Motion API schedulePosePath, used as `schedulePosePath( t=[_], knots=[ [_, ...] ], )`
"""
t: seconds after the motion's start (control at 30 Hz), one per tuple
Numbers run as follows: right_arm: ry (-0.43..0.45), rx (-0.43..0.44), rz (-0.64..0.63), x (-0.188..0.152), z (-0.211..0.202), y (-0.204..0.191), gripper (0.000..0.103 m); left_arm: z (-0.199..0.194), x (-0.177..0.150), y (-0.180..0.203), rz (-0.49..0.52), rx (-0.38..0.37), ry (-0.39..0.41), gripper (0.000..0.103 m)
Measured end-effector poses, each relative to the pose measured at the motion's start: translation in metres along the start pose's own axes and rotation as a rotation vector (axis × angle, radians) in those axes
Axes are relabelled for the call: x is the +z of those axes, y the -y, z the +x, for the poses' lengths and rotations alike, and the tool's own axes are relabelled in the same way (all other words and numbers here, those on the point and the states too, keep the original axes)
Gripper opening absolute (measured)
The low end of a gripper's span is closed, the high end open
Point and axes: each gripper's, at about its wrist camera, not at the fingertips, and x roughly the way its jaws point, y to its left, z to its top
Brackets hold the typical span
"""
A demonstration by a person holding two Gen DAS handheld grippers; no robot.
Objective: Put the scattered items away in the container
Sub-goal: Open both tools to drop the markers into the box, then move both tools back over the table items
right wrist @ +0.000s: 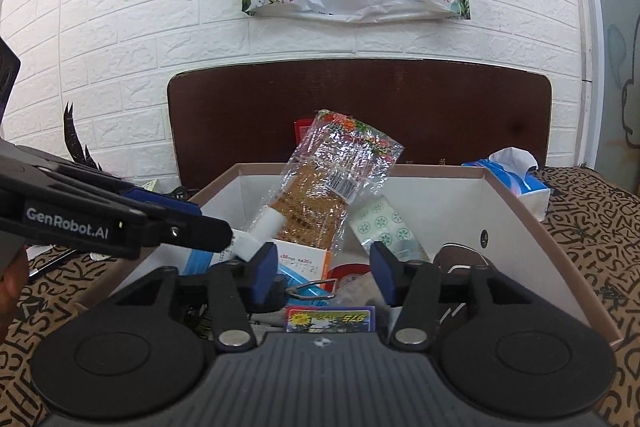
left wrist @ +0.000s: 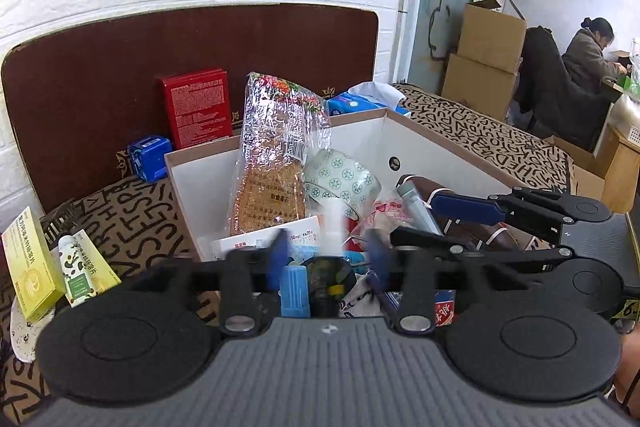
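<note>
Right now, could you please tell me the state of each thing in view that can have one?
White cardboard box: open-topped, nearly full.
Clear cellophane snack bag: upright, leaning, inside the box.
Green-patterned tape roll: tilted, inside the box.
Blue tissue pack: tissue pulled up, outside the box.
Red rectangular carton: standing against the headboard, outside.
Left gripper: open, blurred.
Right gripper: open, empty.

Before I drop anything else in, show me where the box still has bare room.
Bare room is mostly the box's far right corner, between the white wall and the patterned tape roll. The near half is crowded, packed around the tall cellophane bag.
</note>
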Motion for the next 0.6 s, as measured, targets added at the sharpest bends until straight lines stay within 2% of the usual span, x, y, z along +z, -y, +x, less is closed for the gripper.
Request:
schedulePosePath(
  t=[0.03, 0.13, 0.4, 0.53, 0.6],
  knots=[
    [0.004, 0.0, 0.003, 0.0, -0.001, -0.001, 0.058, -0.001, -0.001, 0.001, 0.002, 0.007, 0.005, 0.07],
    [0.015, 0.015, 0.015, 0.002, -0.006, -0.007, 0.07, -0.007, -0.002, 0.0, -0.011, 0.018, 0.018, 0.074],
    [0.02, 0.065, -0.028, 0.009, -0.011, -0.046, 0.075, -0.036, -0.016, -0.024, -0.09, 0.062, 0.032, 0.077],
    [0.016, 0.104, -0.065, 0.01, -0.008, -0.073, 0.078, -0.056, -0.027, -0.039, -0.123, 0.11, 0.041, 0.077],
    [0.018, 0.121, -0.085, 0.012, -0.008, -0.087, 0.085, -0.066, -0.032, -0.048, -0.137, 0.148, 0.045, 0.077]
  ],
)
